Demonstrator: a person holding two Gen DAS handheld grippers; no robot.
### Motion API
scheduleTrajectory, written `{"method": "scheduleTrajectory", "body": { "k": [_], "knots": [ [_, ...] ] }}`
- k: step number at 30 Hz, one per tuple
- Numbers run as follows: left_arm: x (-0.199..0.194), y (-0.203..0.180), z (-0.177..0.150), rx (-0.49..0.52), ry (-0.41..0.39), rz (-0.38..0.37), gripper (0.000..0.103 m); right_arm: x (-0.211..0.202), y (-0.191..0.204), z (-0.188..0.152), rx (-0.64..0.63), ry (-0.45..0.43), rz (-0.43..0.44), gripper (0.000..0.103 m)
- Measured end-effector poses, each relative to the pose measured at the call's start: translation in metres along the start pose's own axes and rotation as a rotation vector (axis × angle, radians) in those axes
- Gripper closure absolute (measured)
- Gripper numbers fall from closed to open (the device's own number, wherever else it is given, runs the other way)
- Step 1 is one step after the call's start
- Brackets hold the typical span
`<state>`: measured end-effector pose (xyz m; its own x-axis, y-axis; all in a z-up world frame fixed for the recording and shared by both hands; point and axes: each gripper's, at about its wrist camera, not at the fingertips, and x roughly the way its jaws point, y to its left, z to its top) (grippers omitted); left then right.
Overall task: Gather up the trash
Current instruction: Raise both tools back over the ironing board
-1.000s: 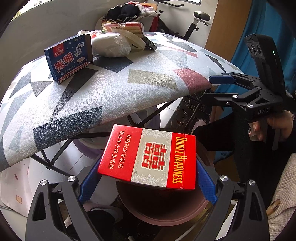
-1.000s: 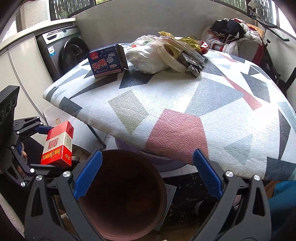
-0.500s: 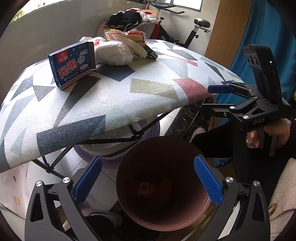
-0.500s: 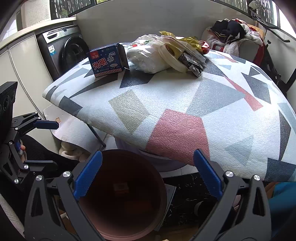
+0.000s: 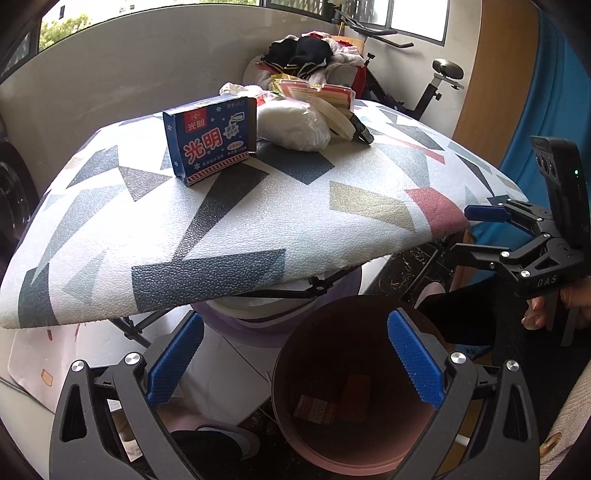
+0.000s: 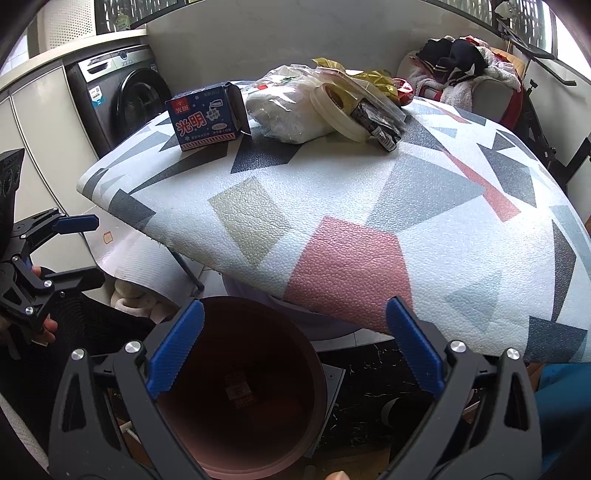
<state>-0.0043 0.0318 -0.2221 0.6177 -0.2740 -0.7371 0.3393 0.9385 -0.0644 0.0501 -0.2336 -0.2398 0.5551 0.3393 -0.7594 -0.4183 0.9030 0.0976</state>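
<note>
Both my left gripper (image 5: 293,363) and right gripper (image 6: 293,352) hang with jaws spread wide, holding nothing. The red cardboard cigarette pack (image 5: 354,397) lies inside the round brown plastic bin (image 5: 291,373) at six o'clock, while the blue printed carton (image 5: 211,138) stands on the patterned table (image 5: 332,221) at eleven.

Daylight from windows (image 5: 415,16) at twelve o'clock falls on a pale wall (image 6: 229,48) – a washing machine (image 6: 122,96) at ten, an exercise bike (image 5: 432,88) at one, a blue curtain (image 5: 554,92) and a wooden panel (image 5: 495,74) at two
</note>
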Motion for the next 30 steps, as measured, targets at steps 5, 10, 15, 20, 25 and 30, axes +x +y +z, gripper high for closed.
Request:
{"method": "scheduleTrajectory", "body": {
  "k": [5,10,15,20,25,30],
  "knots": [
    [-0.006,0.006,0.010,0.034,-0.042,0.050,0.005,-0.002,0.002,0.004,-0.020,-0.018,-0.054,0.006],
    [-0.008,0.013,0.019,0.071,-0.035,0.085,0.005,-0.004,-0.003,0.012,-0.038,-0.028,-0.087,0.006],
    [-0.012,0.023,0.034,0.063,-0.055,0.102,0.005,-0.005,-0.018,0.023,0.000,-0.027,-0.036,0.006],
    [-0.016,0.033,0.054,0.058,-0.082,0.146,0.005,-0.004,-0.028,0.036,0.022,-0.042,-0.035,0.006],
    [-0.017,0.047,0.076,0.019,-0.106,0.184,0.005,-0.001,-0.038,0.051,0.049,-0.046,-0.034,0.006],
    [-0.019,0.066,0.094,-0.039,-0.125,0.208,0.006,0.003,-0.041,0.067,0.029,-0.060,-0.088,0.006]
  ]
}}
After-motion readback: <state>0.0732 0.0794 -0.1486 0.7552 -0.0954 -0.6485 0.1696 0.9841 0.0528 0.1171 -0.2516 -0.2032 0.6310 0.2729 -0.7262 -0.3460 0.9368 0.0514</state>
